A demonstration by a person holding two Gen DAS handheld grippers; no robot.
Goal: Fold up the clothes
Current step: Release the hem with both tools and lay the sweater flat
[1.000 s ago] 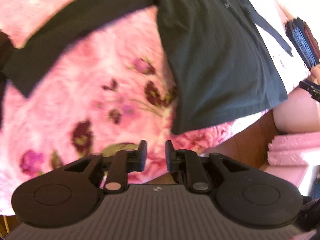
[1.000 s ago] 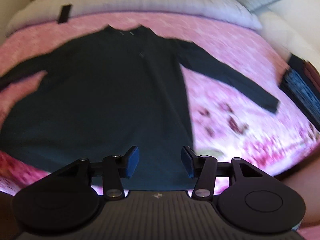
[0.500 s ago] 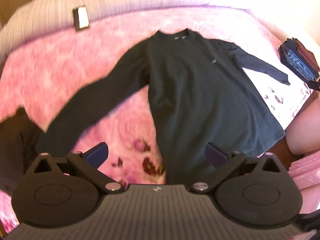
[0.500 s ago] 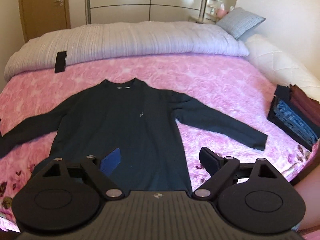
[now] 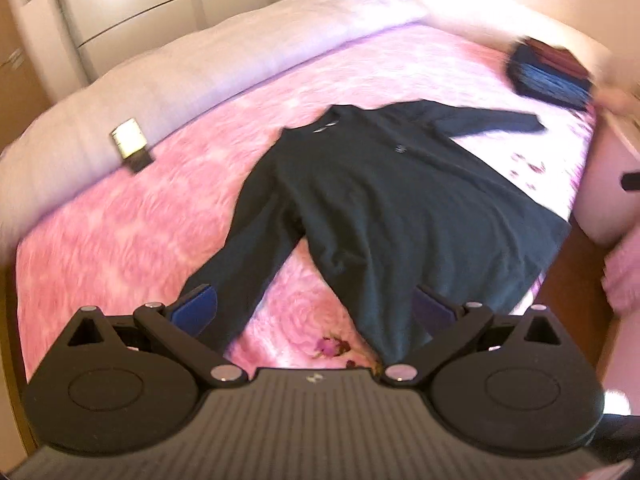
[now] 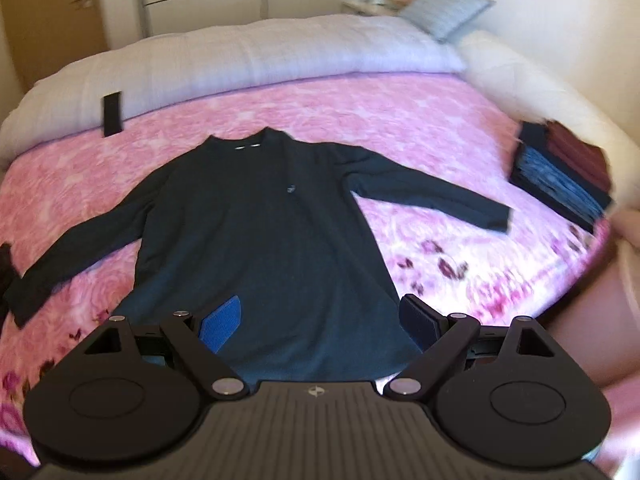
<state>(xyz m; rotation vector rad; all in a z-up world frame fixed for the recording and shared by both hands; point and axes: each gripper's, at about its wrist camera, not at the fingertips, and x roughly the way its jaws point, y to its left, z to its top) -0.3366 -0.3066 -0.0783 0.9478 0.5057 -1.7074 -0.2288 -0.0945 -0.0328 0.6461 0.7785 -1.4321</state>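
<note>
We're hovering both claws, left gripper (image 5: pixel 314 306) and right gripper (image 6: pixel 320 320), spread wide and empty, over the dark long-sleeve top (image 6: pixel 260 240) lying flat, unfolded; a folded stack (image 6: pixel 560 176) is sitting nearby.

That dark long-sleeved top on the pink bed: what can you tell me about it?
The dark long-sleeved top looks like soft knit fabric, almost black with a greenish tint. It lies flat and face up on the pink rose-patterned bedspread, collar toward the pillows, hem toward the cameras, both sleeves spread outward and angled down. A small pale logo sits on the chest, and two light marks show inside the collar. It is not yet folded. Neither hand-held gripper touches it; both hover open above the hem end.
</note>
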